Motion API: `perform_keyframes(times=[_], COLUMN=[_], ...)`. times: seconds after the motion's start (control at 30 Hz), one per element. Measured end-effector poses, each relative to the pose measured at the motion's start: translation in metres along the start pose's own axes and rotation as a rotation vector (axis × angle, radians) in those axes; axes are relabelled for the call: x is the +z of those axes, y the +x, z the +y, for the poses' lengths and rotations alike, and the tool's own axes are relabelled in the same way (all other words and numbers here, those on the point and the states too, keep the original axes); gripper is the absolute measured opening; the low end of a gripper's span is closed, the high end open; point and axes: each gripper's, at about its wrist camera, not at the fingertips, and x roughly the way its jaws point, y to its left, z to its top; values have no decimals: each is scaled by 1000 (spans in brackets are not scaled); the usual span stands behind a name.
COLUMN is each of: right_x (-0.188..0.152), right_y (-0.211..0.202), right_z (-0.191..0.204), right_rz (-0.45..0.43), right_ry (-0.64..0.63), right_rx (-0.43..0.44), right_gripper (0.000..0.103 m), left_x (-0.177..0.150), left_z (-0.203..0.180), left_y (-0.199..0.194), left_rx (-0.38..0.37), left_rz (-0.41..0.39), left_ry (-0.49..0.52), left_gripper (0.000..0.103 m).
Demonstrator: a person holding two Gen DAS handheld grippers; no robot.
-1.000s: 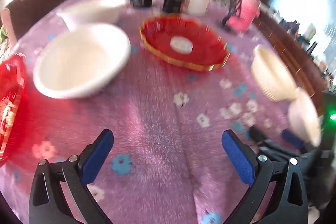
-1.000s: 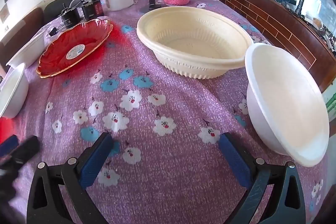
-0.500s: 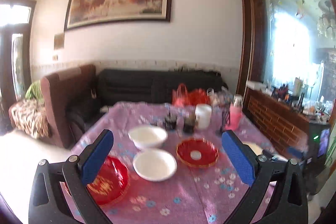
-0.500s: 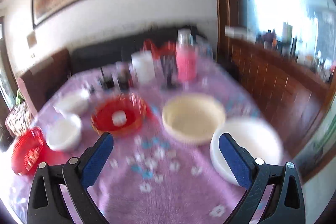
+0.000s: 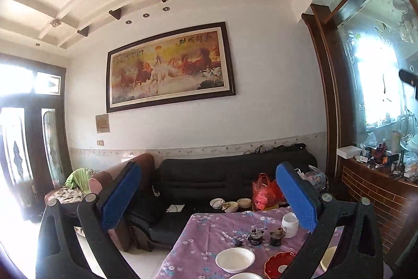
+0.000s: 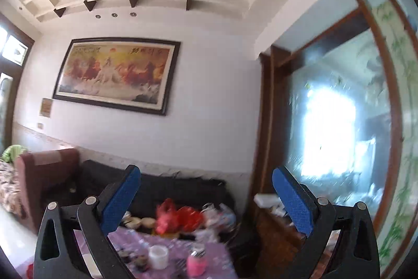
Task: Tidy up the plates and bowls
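Sitting low in the left wrist view, a white bowl point(image 5: 234, 260) is resting on the purple flowered tablecloth point(image 5: 198, 239), w/ a red plate point(image 5: 279, 262) just beside it to the right and the rim of a 2nd white bowl point(image 5: 244, 275) peeking at the bottom edge. A cream bowl point(image 5: 326, 258) is showing partly behind the right finger. None of these dishes is showing in the right wrist view, which is blurred and catching only the far end of the table.

Left gripper point(image 5: 207, 196) is pointing up & outward w/ jaws wide apart, holding nothing; its blue pads point(image 5: 120, 194) are framing the black sofa point(image 5: 230, 174). Right gripper point(image 6: 206, 196) is likewise spread wide and gripping nothing.

Behind the bowls, left view only: a white jar point(image 5: 289, 225) and two small dark pots point(image 5: 275, 235) are standing near the table's far edge. The right view is adding a pink knitted bottle point(image 6: 196, 263) near a white jar, which the left view isn't showing.

Both views are taking in a red bag point(image 5: 263, 194) at the sofa, a framed horse painting point(image 5: 169, 67) on the wall & a brick-front counter point(image 5: 378, 195) at the right. A brown armchair point(image 5: 115, 174) is standing left of the sofa.
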Motion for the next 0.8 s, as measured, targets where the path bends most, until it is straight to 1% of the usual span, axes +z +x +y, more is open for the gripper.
perform_keyframes(times=[0.03,0.07,0.1,0.13,0.17,0.2,0.23,0.27,0.3,0.33,0.37,0.43,0.5,0.57,0.63,0.67,0.73,0.8], right_x=[15,28,40,44,37,24,1,-32,-62,-88,-117,-190,-251,-307,-348,-363,-383,-398], right_y=[0,3,-2,11,21,38,57,74,86,96,106,126,141,143,138,139,132,133], right_z=[1,1,-1,2,9,18,25,32,41,46,53,68,77,82,75,76,77,84], right_rz=[-25,-50,-62,-13,52,145,228,281,340,391,454,607,711,765,777,773,738,756], right_ry=[-7,-2,8,20,26,40,50,49,42,42,44,40,21,37,93,122,183,225], right_rx=[-26,-26,-7,40,78,137,178,178,169,186,214,250,259,281,304,311,323,346], right_gripper=[102,102,102,102,102,102,102,102,102,102,102,102,102,102,102,102,102,102], left_x=[3,1,-1,-5,-14,-23,-36,-52,-71,-89,-110,-136,-162,-184,-205,-214,-228,-237], left_z=[-3,-7,-12,-20,-25,-31,-37,-42,-44,-47,-51,-59,-67,-70,-71,-73,-75,-78], left_y=[9,15,26,30,34,37,41,46,51,55,63,75,87,98,110,115,123,131], left_rx=[1,-2,-3,-7,-26,-56,-70,-78,-105,-138,-174,-219,-262,-285,-291,-279,-238,-199], left_rz=[12,23,36,44,53,60,72,91,114,135,175,232,282,320,347,356,361,357], left_ry=[3,10,23,40,52,61,68,65,49,35,19,-6,-31,-66,-91,-95,-97,-87], left_gripper=[103,103,103,103,103,103,103,103,103,103,103,103,103,103,103,103,103,103])
